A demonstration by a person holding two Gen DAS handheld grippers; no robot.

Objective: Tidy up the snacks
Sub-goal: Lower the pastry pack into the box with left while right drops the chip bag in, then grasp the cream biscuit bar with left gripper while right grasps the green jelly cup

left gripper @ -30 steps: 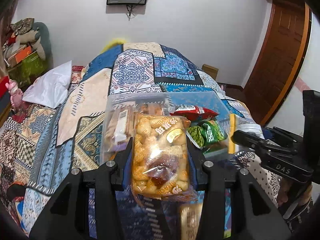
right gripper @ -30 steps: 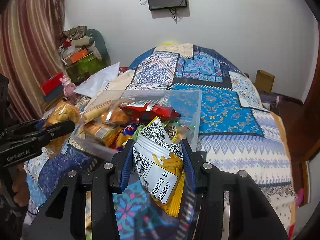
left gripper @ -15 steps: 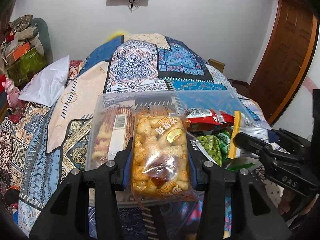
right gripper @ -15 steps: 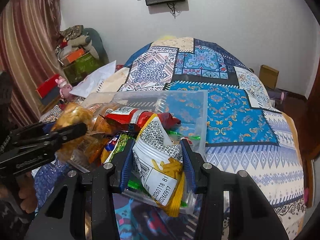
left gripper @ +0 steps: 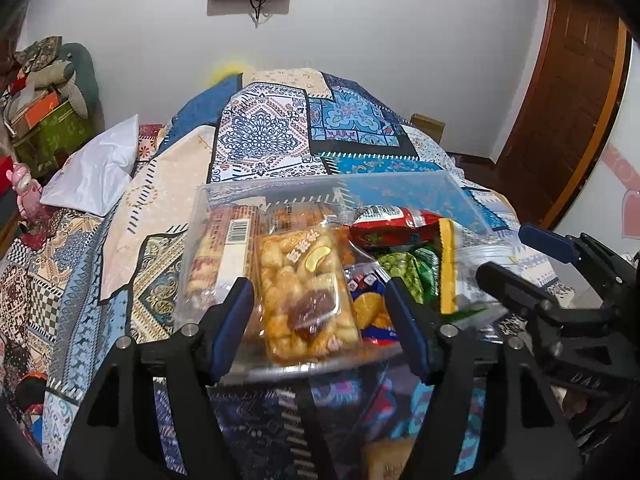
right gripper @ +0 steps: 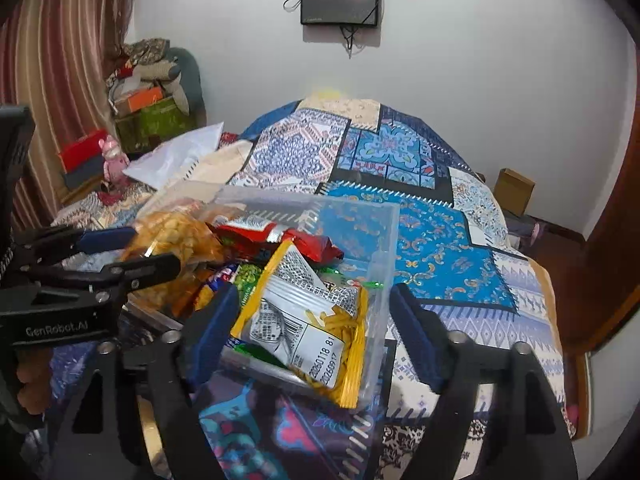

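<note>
We see a clear plastic box [left gripper: 400, 184] sitting on the patterned quilt [left gripper: 264, 136] of the bed, and we use it as our landmark. Our left tongs [left gripper: 320, 304] are spread at the box's near edge, their blue pads standing off either side of a clear bag of puffed snacks [left gripper: 304, 296], which lies in the box at its near left side; neither pad touches the bag. Just left of that bag a long pack of biscuits [left gripper: 222, 256] leans against the box's left wall. Toward the box's far side lies a red packet [left gripper: 392, 220], and a green pea packet [left gripper: 404, 276] is under it.

Our right tongs [right gripper: 314, 320] are also spread, at the box's near right corner. Between them, free of both pads, a yellow-edged packet of sticks [right gripper: 308, 324] rests in the box and hangs over its near rim. A white pillow [left gripper: 96, 168] lies on the bed well to the left of the box.
</note>
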